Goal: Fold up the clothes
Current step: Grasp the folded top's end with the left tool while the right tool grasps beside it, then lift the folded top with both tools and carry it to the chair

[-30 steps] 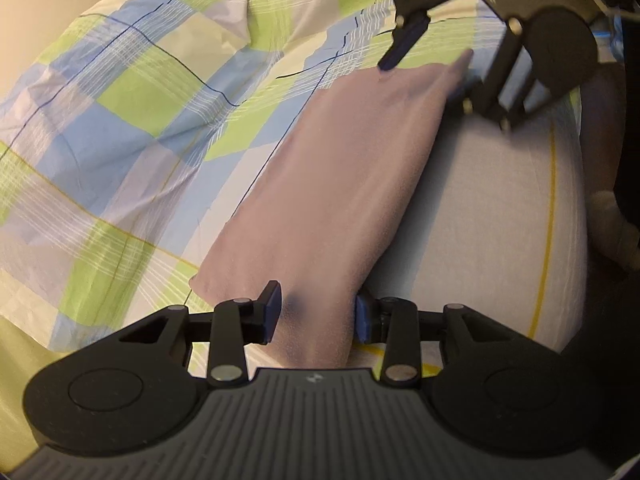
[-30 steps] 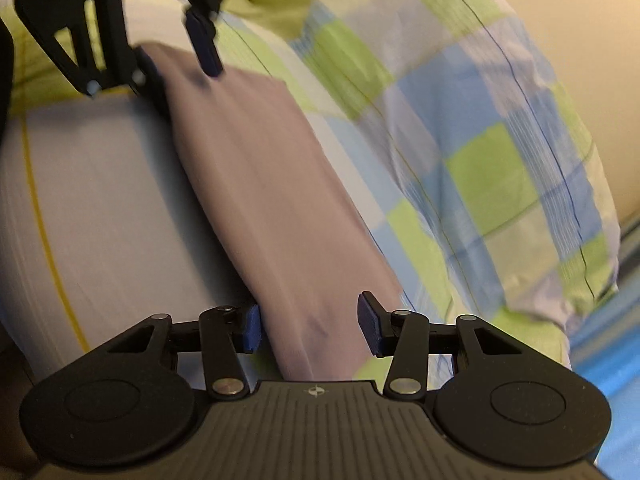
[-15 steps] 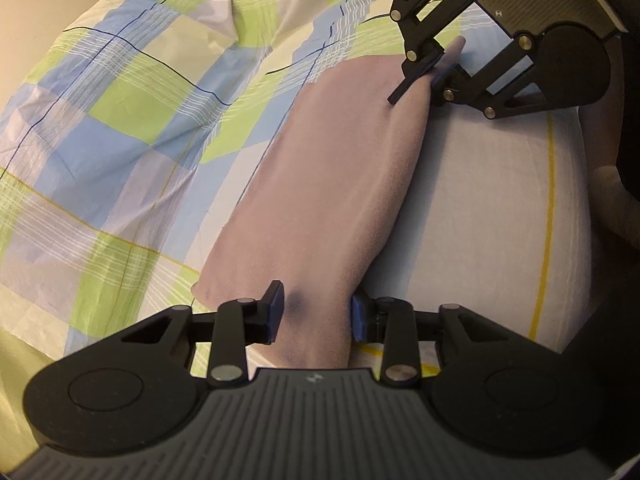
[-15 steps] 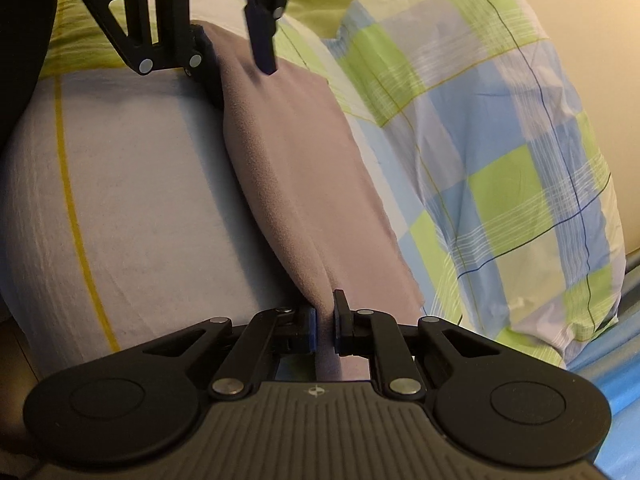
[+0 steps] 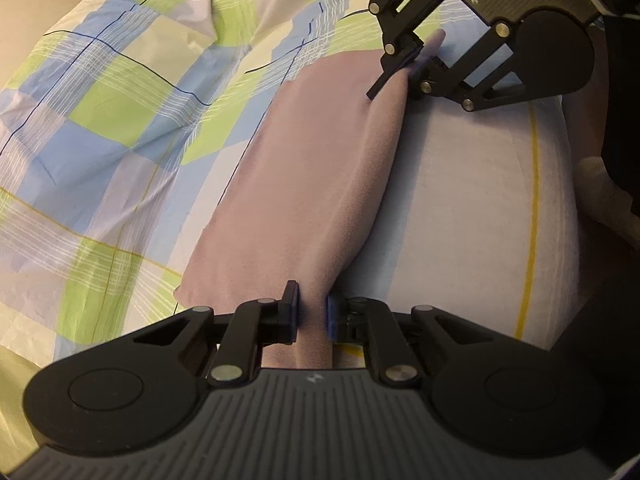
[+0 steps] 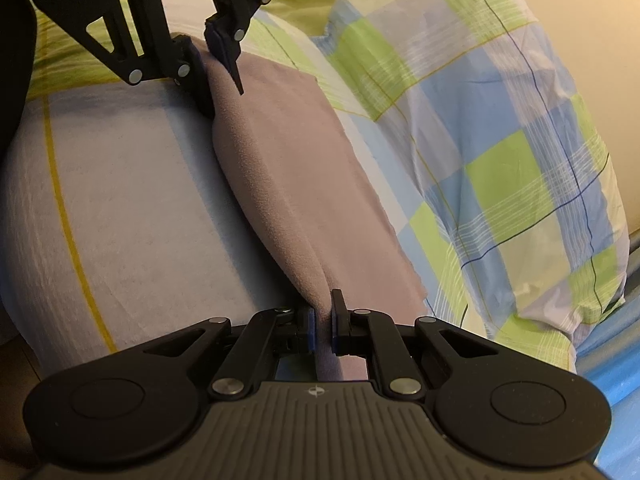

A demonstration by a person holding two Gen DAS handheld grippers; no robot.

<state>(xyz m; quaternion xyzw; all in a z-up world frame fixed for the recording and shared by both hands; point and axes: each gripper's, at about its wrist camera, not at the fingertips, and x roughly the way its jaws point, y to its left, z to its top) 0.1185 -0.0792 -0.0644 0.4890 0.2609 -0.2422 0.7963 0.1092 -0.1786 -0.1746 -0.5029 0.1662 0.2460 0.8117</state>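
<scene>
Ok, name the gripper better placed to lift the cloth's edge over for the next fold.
Neither: the left gripper and the right gripper each pinch one end of the cloth along its folded edge, so both must lift together.

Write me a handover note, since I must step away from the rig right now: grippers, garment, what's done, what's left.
Left gripper: shut on one end of the mauve garment.
Right gripper: shut on the opposite end, along the same folded edge.
Garment: a long folded strip on the bed, between the checked duvet and the white sheet.
Done: lengthwise fold, both ends gripped.
Left: probably lift and fold it across again, then lay it flat.
</scene>
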